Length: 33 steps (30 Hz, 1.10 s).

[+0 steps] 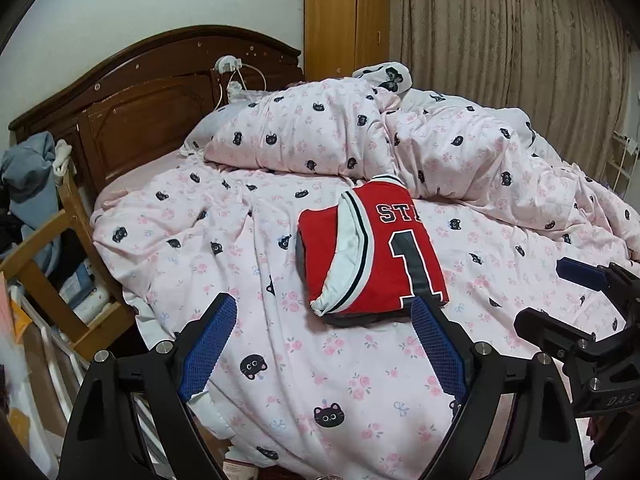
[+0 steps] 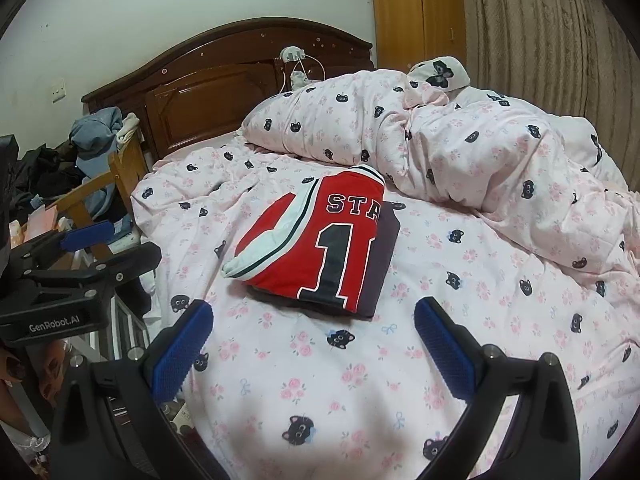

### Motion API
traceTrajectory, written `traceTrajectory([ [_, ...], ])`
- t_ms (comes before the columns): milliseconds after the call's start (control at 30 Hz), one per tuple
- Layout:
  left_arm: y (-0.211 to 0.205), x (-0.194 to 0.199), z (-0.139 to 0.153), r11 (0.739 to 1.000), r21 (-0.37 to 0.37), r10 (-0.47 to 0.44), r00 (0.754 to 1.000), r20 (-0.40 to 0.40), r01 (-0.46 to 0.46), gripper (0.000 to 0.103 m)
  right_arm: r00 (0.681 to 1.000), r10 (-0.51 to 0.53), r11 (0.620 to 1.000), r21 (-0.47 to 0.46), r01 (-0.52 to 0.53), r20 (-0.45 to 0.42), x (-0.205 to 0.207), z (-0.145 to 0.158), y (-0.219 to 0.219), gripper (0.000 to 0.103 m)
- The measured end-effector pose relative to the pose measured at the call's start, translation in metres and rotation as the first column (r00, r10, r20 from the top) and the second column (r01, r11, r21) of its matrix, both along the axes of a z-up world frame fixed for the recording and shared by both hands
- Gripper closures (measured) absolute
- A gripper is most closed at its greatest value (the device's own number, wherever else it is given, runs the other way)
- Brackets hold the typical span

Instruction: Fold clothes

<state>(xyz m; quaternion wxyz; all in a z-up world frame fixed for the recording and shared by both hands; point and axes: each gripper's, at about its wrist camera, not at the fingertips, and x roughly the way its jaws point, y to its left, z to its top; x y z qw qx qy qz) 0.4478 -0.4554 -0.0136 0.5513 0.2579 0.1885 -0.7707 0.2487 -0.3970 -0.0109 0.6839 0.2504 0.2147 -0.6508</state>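
Both tools stand wide apart in their jaws with nothing between the blue ribbed pads: the left tool [image 1: 324, 320] hangs just short of the near edge of the garment, and the right tool [image 2: 314, 324] likewise, each tilted down toward the bed. From the right wrist view the left tool appears at the left margin over the bedside, clear of the cloth; from the left wrist view the right tool shows at the right edge, also apart from it.

Lying flat near the middle of the bed is a folded red basketball jersey with white and dark green trim and a large black numeral 1 [image 1: 372, 256], squared into a compact rectangle on top of a folded dark grey garment [image 2: 382, 256] whose edge peeks out on one side. I judge the fold finished and the 2 pieces stacked to keep the pile tidy, which would explain the empty, opened tools.

Under the stack spreads a pink quilt cover printed with black cat faces and roses [image 1: 304, 392], rumpled, with a bunched duvet in the same print [image 1: 320, 136] heaped toward the dark carved wooden headboard [image 1: 152, 92]. A white charger plug with its cable [image 1: 228, 66] hangs on the headboard. A wooden chair piled with blue clothing [image 1: 32, 184] stands beside the bed, a tall light wooden wardrobe [image 1: 344, 16] in the corner, and brown pleated curtains [image 1: 500, 40] along the far wall.
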Motion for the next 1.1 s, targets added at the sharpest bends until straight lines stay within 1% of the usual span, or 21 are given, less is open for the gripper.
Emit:
traceTrajectory([
  [333, 0.011, -0.004, 0.005, 1.000, -0.005, -0.027, 1.000, 0.005, 0.027, 0.017, 1.000, 0.000, 1.000, 0.009, 0.000, 0.009, -0.001, 0.004, 0.013, 0.001],
  [500, 0.012, -0.004, 0.009, 0.999, 0.001, -0.040, 0.999, -0.014, 0.040, 0.017, 1.000, -0.002, 1.000, 0.001, 0.002, 0.016, -0.002, 0.008, 0.015, 0.001],
  [1100, 0.012, -0.001, 0.008, 0.999, 0.023, -0.033, 0.999, -0.021, 0.033, 0.017, 0.999, 0.017, 1.000, -0.001, -0.017, 0.039, 0.001, 0.014, 0.012, 0.001],
])
